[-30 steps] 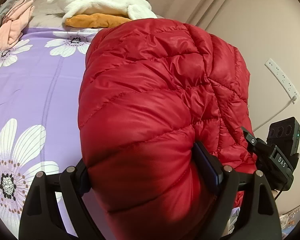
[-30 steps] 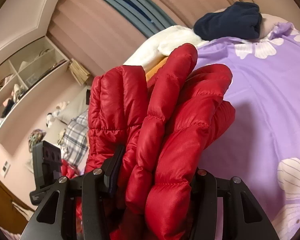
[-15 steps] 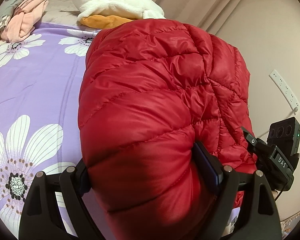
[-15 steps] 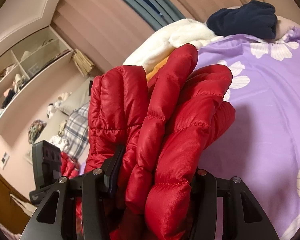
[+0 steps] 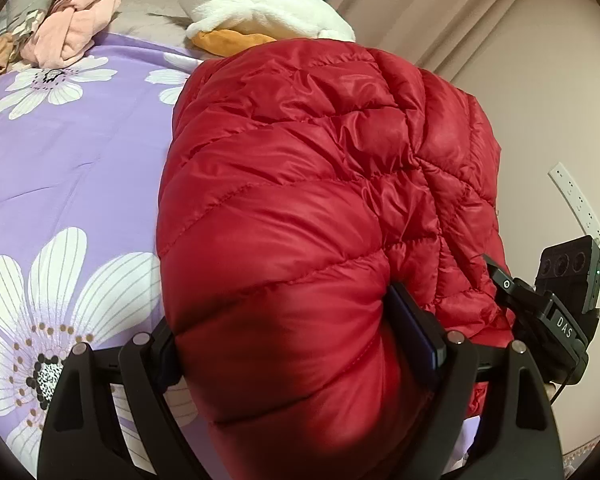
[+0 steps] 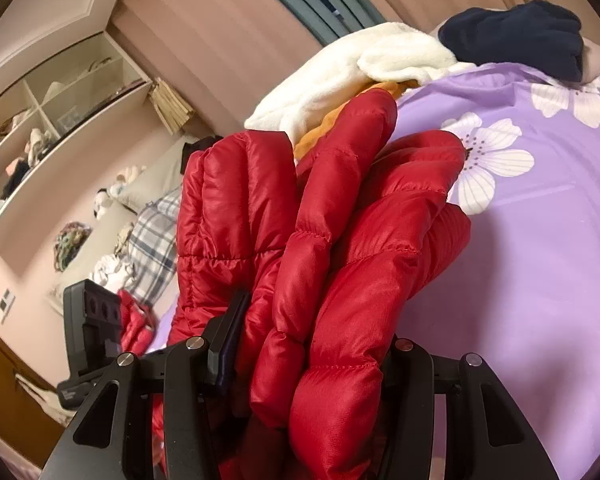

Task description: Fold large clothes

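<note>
**Mara:** Purple bedding printed with big white flowers (image 5: pixel 60 184) fills the left half of the left wrist view, and it runs down the right side of the right wrist view too. What's on it?

**Jon:** Up at the top of the left view, a white fluffy blanket (image 5: pixel 256 4) lies over something orange (image 5: pixel 228 40). In the upper left corner sits a bundle of pink clothes (image 5: pixel 76 32). The right view adds a dark navy garment (image 6: pixel 516 36) at the upper right, and open wall shelves (image 6: pixel 48 120) at the left edge.

**Mara:** And the red puffer jacket (image 5: pixel 308 216)?

**Jon:** Dead centre in both views, bunched into thick quilted folds. In the left view it covers the middle and lower frame and blocks most of the bed behind it.

**Mara:** How is the left gripper (image 5: pixel 300 344) set?

**Jon:** Its jaws are spread fairly wide but pressed against a fat wad of jacket, one finger on each side of it.

**Mara:** Same for the right gripper (image 6: pixel 312 344)?

**Jon:** Yes, clamped on several stacked folds of the jacket, which stand up from between the fingers towards the upper middle of the frame. Each gripper shows in the other's view, low at the outer edge, just beside the red fabric.
</note>
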`<control>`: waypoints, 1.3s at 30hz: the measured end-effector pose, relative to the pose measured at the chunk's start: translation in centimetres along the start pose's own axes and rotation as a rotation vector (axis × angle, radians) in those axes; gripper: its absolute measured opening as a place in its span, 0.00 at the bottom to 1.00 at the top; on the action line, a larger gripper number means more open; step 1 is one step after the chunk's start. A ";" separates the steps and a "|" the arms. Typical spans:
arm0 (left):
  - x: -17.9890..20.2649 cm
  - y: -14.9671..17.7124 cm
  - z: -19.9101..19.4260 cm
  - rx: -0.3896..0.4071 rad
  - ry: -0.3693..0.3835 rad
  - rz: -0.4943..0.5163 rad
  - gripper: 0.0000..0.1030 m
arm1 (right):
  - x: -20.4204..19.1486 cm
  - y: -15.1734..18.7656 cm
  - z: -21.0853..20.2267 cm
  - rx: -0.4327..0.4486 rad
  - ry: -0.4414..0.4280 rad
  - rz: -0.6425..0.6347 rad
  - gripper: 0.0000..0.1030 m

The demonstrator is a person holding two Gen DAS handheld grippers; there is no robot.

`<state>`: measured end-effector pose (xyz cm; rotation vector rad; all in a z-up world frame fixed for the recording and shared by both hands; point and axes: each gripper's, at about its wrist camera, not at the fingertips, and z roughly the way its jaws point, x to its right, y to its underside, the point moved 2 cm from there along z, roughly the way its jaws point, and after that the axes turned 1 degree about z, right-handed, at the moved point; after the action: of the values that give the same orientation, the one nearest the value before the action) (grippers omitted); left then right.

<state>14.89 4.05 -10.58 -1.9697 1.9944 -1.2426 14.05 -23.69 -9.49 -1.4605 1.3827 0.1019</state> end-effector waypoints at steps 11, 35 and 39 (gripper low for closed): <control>-1.3 -0.8 0.4 0.007 -0.022 -0.021 0.85 | -0.5 -0.2 1.9 -0.020 -0.008 -0.007 0.50; -1.6 -0.4 1.7 -0.011 -0.064 -0.015 0.85 | 0.1 0.7 4.2 -0.042 0.035 0.071 0.50; -1.6 0.0 1.7 -0.018 -0.072 -0.014 0.86 | 0.3 1.0 4.4 -0.054 0.048 0.090 0.50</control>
<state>16.12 4.68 -12.44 -2.0101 1.9685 -1.1427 15.89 -20.55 -12.12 -1.4534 1.4945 0.1635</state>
